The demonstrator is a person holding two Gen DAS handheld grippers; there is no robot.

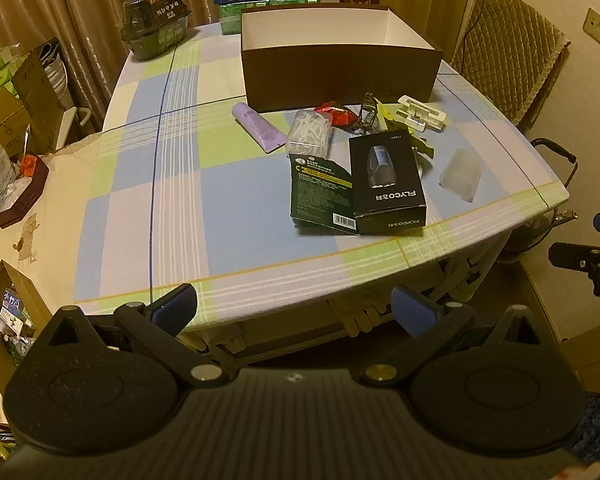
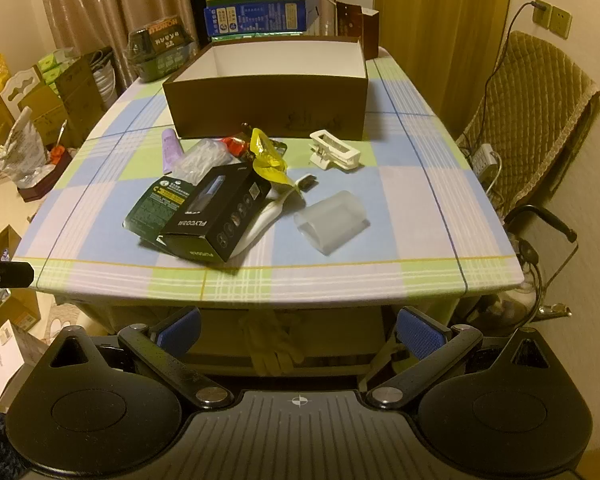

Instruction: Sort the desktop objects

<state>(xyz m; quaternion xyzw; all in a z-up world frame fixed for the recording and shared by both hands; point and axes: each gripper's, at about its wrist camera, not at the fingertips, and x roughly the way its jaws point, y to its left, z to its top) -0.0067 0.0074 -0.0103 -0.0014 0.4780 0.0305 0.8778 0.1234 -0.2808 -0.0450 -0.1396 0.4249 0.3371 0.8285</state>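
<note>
- A bench (image 1: 228,216) covered in a checked cloth of blue, green and pale lilac squares stands in a warm-lit room, with tan curtains (image 1: 80,0) behind it and a chair with a quilted cover (image 2: 540,120) at its right side.
- Stacked cartons (image 2: 260,0) rise past the far edge, and cardboard boxes crowd the floor to the left.
- A large brown box (image 1: 340,72), open at the top and white inside, sits toward the far middle of the bench; its long axis runs left to right.
- Just in front of it lies a loose cluster of small things.
- A black shaver box (image 1: 386,178) lies flat nearest the front edge, its long axis running front to back, and it overlaps a dark green packet (image 1: 320,196) on its left.
- A lilac tube (image 1: 256,126) lies slanted, its far end near the brown box.
- A clear bag of white pieces (image 1: 310,134) rests just beside the tube.
- A white clip (image 2: 336,154) sits to the right, apart from the pile.
- A frosted plastic cup (image 2: 332,220) lies on its side, its mouth toward the front left.
- The left tool (image 1: 296,312) hangs short of the front edge, its blue-padded fingers spread wide and holding nothing.
- The right tool (image 2: 300,332) likewise hangs before the bench, released and empty.
</note>
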